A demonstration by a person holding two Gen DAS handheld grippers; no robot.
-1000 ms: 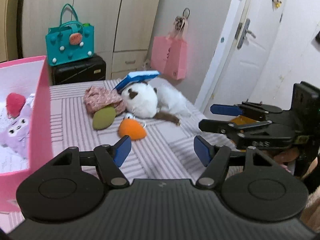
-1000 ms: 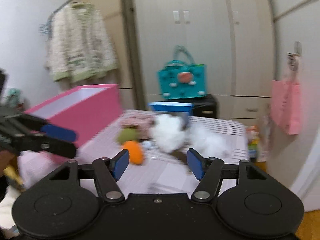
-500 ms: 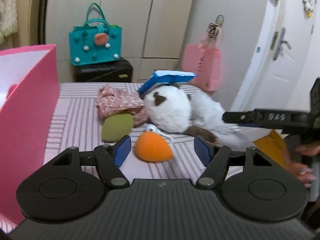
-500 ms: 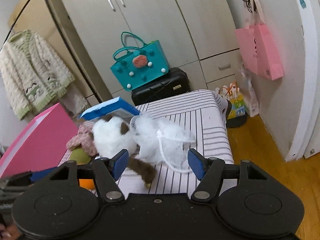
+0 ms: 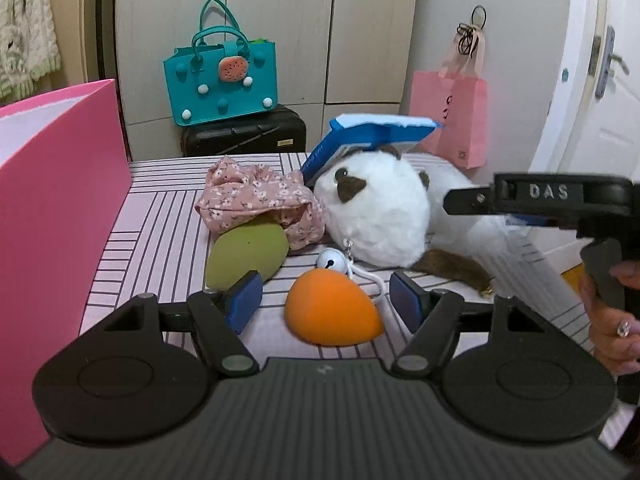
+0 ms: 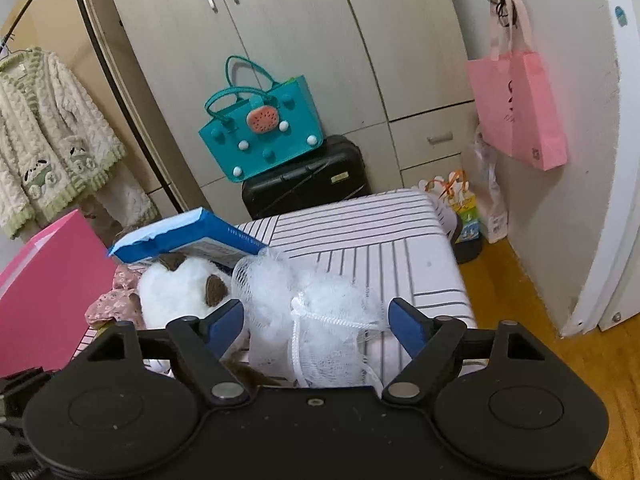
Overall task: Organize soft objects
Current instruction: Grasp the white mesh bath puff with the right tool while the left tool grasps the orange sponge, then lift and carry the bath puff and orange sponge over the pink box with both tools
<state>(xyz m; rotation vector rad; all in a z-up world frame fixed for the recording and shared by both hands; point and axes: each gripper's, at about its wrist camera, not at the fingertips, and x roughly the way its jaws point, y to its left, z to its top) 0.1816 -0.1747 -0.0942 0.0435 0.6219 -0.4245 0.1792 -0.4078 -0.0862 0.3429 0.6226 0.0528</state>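
Left gripper (image 5: 326, 298) is pointing downward with jaws standing apart and pads pressing nothing, while right gripper (image 6: 316, 320) is tilting down with jaws opening, a hand (image 5: 612, 320) gripping its handle.

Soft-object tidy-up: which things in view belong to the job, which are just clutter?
Job:
- orange sponge
- green sponge
- floral cloth
- white plush toy
- white mesh puff
- pink box

Clutter:
- blue box, propped on the plush toy
- teal bag
- black suitcase
- pink paper bag
- hanging cardigan
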